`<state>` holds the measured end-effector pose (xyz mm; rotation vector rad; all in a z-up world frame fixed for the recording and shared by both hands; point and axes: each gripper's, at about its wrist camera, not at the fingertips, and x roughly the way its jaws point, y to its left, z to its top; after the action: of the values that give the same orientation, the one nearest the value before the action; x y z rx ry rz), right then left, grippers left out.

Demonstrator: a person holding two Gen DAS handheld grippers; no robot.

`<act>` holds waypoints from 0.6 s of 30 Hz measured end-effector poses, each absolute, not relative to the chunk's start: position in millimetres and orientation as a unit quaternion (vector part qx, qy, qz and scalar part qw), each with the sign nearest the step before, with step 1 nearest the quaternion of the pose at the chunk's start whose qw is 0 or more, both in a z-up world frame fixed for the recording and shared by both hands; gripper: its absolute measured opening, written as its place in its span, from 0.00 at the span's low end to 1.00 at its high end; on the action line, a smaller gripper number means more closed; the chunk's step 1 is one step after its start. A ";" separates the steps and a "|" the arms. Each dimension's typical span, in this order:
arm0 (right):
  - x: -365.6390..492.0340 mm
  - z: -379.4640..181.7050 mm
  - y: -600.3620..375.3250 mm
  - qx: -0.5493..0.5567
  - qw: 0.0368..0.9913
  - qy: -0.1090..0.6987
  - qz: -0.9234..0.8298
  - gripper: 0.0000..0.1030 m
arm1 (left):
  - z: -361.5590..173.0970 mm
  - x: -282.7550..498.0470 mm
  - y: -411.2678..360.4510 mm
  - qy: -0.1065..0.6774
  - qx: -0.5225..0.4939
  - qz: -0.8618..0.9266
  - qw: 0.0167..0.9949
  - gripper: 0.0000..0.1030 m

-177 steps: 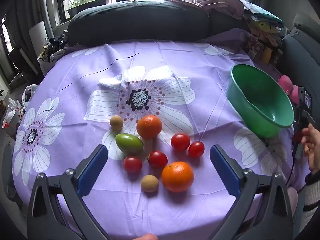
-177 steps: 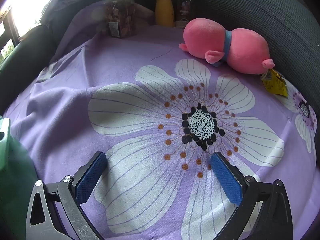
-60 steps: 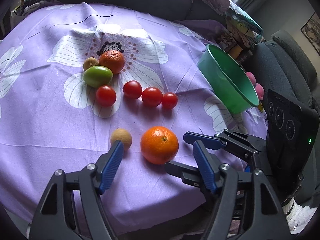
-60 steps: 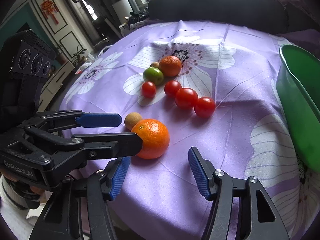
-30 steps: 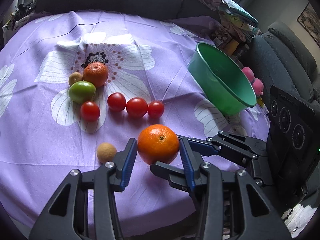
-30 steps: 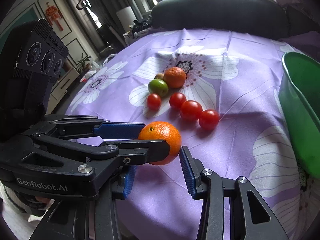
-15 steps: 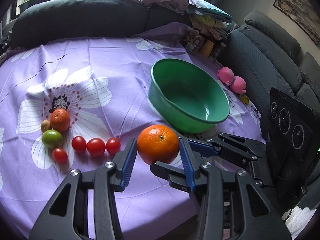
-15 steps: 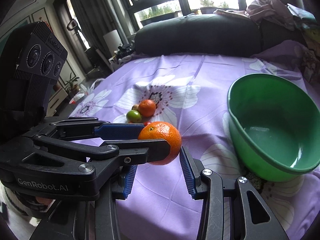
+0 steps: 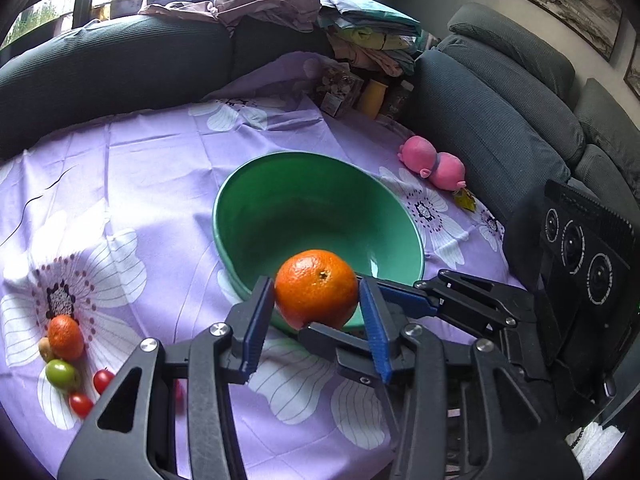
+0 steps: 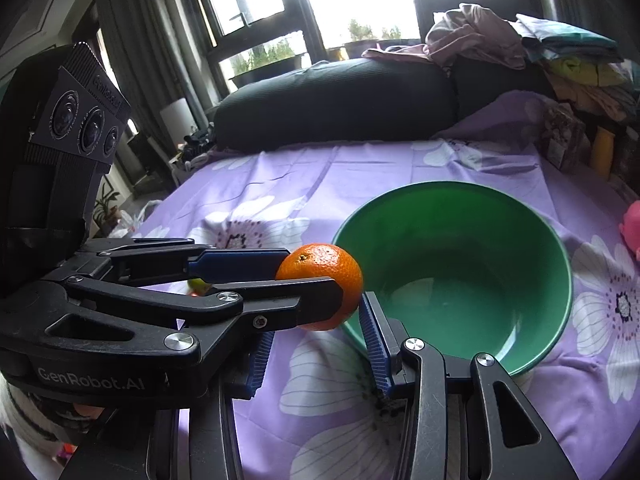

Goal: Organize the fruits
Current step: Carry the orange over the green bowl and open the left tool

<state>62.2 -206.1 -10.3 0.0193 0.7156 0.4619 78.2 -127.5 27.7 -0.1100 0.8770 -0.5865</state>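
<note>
Over the near rim of the green bowl [image 9: 236, 200], clear of the bench [image 9: 132, 152] and its purple flowered cloth, hangs the orange [image 9: 316, 284]. A moment ago it sat on the cloth near the front edge with the other fruit, and the bowl stood well off to the side. Now it has been lifted and carried across, so the bowl fills the middle of both views. The left gripper [image 9: 316, 304] is clenched on it, one blue pad on each side. The right gripper [image 10: 320, 336] comes in crosswise with one finger under the fruit and one behind it, and appears to be clamped on it too, though its near finger is partly hidden behind the left gripper. My reading is that the carry is nearly over: a little more reach forward would put the fruit above the hollow rather than the rim, ready to be let go. The bowl is empty, so this would be the first piece sorted. By count there is one bowl, one held orange and one pink plush toy [image 9: 434, 164] near the right edge. At the left front edge lie a second orange [image 9: 64, 336], one green fruit [image 9: 60, 374], one small brown fruit [image 9: 46, 348] and two red tomatoes [image 9: 103, 378]. A red glimpse behind the left gripper's frame may be a third.
</note>
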 end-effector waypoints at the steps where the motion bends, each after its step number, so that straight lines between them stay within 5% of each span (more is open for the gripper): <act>1: 65.4 -10.0 -209.7 0.011 0.912 0.347 0.219 0.43 | 27.6 81.0 -130.7 0.419 -0.053 -0.283 0.861 0.42; 18: 91.6 -27.7 -242.6 0.027 0.909 0.379 0.172 0.43 | 6.5 112.2 -161.5 0.451 -0.047 -0.282 0.845 0.45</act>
<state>91.6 -242.6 -27.7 0.0566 0.7819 0.3543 112.2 -161.5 6.5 -0.0994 0.9525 -0.5956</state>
